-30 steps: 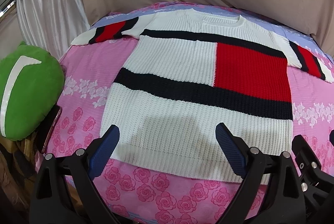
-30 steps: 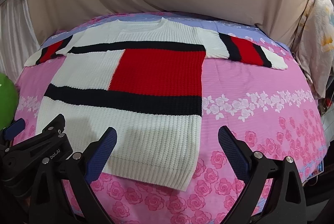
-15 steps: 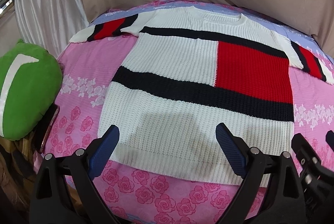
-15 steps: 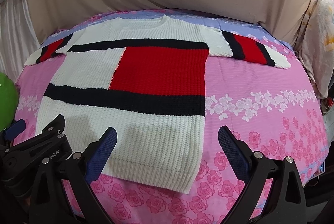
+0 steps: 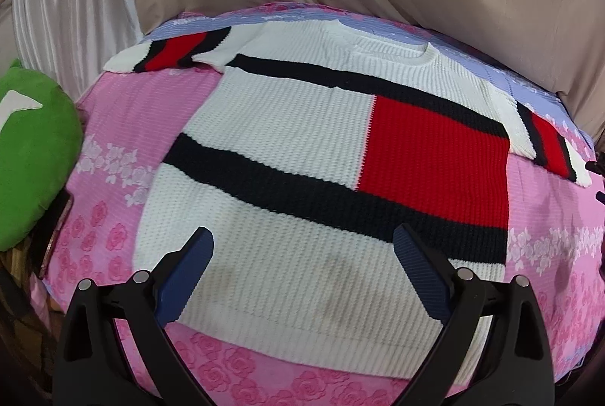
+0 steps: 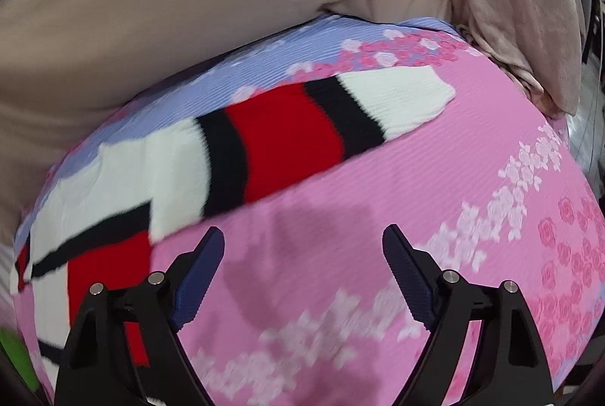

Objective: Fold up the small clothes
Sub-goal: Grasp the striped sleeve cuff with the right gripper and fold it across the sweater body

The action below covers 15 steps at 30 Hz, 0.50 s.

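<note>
Right gripper (image 6: 302, 269) swings from hem to the sweater's (image 5: 321, 160) right sleeve (image 6: 287, 129), jaws closing on nothing; left gripper (image 5: 302, 262) stays spread, empty: sleeve fold starting.

One sweater (image 5: 302, 148), one green cushion (image 5: 34, 156), one pink floral bedspread (image 6: 378, 217), and two tools.

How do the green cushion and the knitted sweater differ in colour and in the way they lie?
The green cushion is mostly one colour with a pale mark; the sweater is white with black bands and red blocks. The cushion looks plump and sits at the bed's edge; the sweater lies flat, sleeves spread, in the middle. Both are soft things at the pink floral bedsheet.
</note>
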Available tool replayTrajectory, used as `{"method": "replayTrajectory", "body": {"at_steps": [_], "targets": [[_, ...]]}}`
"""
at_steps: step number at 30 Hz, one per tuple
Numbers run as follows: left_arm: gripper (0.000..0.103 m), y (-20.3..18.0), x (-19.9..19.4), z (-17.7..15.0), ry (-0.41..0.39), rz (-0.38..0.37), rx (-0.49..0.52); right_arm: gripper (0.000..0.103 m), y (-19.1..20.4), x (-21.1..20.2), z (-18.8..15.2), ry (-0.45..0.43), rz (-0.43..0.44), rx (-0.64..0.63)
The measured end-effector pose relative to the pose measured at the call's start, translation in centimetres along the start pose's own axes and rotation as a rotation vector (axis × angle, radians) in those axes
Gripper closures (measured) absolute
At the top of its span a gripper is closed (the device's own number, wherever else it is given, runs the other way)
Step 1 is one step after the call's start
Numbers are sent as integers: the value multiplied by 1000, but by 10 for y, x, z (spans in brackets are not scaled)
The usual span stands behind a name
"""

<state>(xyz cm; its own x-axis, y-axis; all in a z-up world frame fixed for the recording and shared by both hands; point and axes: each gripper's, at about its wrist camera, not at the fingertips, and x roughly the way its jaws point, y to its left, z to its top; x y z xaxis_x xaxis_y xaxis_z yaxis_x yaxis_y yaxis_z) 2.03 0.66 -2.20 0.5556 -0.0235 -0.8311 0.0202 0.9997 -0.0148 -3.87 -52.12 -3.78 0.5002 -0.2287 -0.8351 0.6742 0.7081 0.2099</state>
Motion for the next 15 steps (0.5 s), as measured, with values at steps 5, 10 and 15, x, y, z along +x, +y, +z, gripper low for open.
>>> {"method": "replayTrajectory", "body": {"at_steps": [5, 10, 15], "targets": [[9, -17, 16, -1, 21, -21, -5, 30, -65, 76, 55, 45, -10, 197], [9, -29, 29, -1, 35, -26, 36, 49, -83, 105, 65, 6, 21, 300], [9, -28, 31, 6, 20, -41, 55, 96, -45, 84, 83, -78, 142, 272]]}}
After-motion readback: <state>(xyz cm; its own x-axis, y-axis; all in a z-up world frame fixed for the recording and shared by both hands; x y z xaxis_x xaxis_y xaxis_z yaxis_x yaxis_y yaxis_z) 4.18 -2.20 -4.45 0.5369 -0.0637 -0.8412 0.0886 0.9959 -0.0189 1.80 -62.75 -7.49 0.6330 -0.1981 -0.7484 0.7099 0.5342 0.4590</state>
